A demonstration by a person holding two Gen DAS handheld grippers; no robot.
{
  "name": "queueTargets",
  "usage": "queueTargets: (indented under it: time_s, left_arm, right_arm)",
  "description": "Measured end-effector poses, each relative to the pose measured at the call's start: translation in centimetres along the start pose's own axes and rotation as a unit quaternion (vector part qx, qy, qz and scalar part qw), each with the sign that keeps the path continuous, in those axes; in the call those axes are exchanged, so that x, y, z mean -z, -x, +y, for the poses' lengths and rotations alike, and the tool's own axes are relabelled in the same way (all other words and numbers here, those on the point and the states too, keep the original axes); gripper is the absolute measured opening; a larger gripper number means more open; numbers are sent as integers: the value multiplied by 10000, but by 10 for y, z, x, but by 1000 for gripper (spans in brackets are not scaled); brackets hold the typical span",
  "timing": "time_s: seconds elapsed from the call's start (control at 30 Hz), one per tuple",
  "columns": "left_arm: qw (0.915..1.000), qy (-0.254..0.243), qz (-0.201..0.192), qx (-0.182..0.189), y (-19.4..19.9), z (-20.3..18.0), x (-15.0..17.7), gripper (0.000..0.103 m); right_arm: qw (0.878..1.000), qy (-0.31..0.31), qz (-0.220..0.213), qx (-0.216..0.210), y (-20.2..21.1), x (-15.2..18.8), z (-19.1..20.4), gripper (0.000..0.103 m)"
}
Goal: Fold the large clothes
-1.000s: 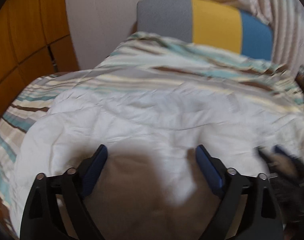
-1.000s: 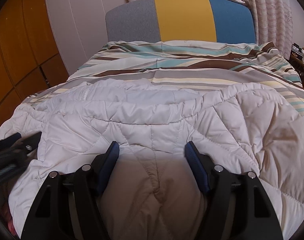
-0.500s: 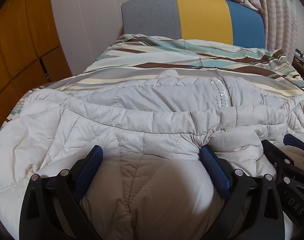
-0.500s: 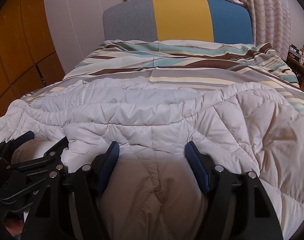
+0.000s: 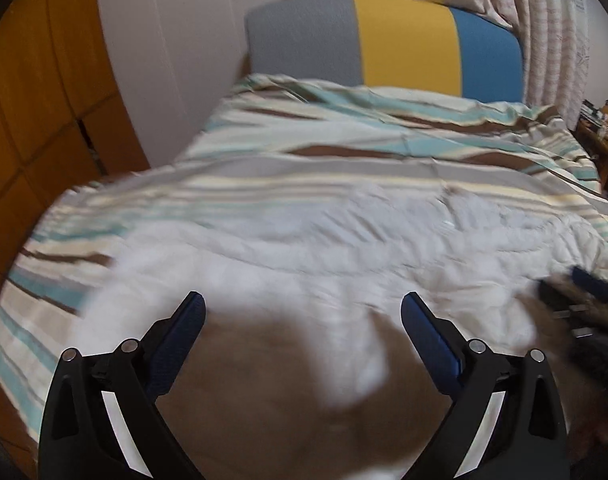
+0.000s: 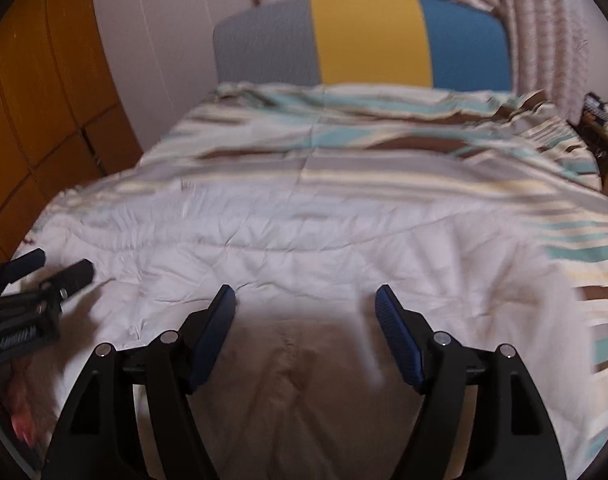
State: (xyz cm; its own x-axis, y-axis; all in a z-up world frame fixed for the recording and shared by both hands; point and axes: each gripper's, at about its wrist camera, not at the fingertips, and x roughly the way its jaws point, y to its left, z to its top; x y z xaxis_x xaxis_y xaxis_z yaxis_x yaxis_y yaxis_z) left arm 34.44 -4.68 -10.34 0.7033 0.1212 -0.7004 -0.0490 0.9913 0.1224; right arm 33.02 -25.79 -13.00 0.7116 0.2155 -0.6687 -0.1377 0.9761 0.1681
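A large white quilted puffer jacket (image 5: 343,240) lies spread across the striped bed; it also shows in the right wrist view (image 6: 304,248). My left gripper (image 5: 303,308) has its jaws wide apart over the jacket's near part, with fabric bulging between the fingers. My right gripper (image 6: 305,300) also has its jaws apart over the near fabric. The right gripper appears at the right edge of the left wrist view (image 5: 583,292), and the left gripper at the left edge of the right wrist view (image 6: 44,272). Both views are motion-blurred.
The bed has a striped cover (image 6: 363,152) and a grey, yellow and blue headboard (image 6: 367,40). An orange wooden wardrobe (image 5: 36,100) stands at the left. Curtains (image 5: 543,20) hang behind, and a cluttered side table (image 6: 599,120) stands at the right.
Both grippers have shifted and the views have blurred. The jacket's collar folds now look flatter and more spread. The jaws of both stay apart.
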Motion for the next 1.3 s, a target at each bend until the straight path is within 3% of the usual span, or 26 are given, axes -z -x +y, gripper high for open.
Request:
queueTargets:
  time_s: [0.07, 0.2, 0.3, 0.53, 0.67, 0.97, 1.13, 1.23, 1.3]
  left_arm:
    - [9999, 34, -19, -153, -5, 13, -3, 98]
    - [9979, 257, 331, -503, -34, 36, -5, 98]
    - [9977, 351, 407, -403, -50, 43, 2, 100]
    - [9991, 325, 35, -280, -62, 37, 17, 100]
    - [9989, 467, 53, -86, -70, 43, 16, 100]
    - [9988, 475, 57, -114, -61, 44, 21, 100]
    - [9988, 356, 158, -281, -36, 49, 24, 100]
    - [9980, 186, 18, -610, -25, 58, 28, 100]
    - [9984, 339, 22, -450, -30, 69, 34, 100]
  right_arm:
    - [9999, -75, -64, 103, 6, -2, -10, 73]
    - [9990, -170, 148, 386, -10, -1, -30, 73]
    - [9988, -183, 249, 371, -25, 5, -35, 75]
    - [9988, -83, 60, 478, -36, 17, -32, 76]
    - [9987, -104, 44, 492, -39, 16, -31, 77]
    - [9987, -82, 44, 508, -39, 15, -30, 77]
    - [9987, -74, 34, 512, -38, 15, -30, 77]
    - [9987, -72, 32, 506, -38, 15, -30, 77]
    - [9987, -68, 27, 501, -38, 15, -30, 77]
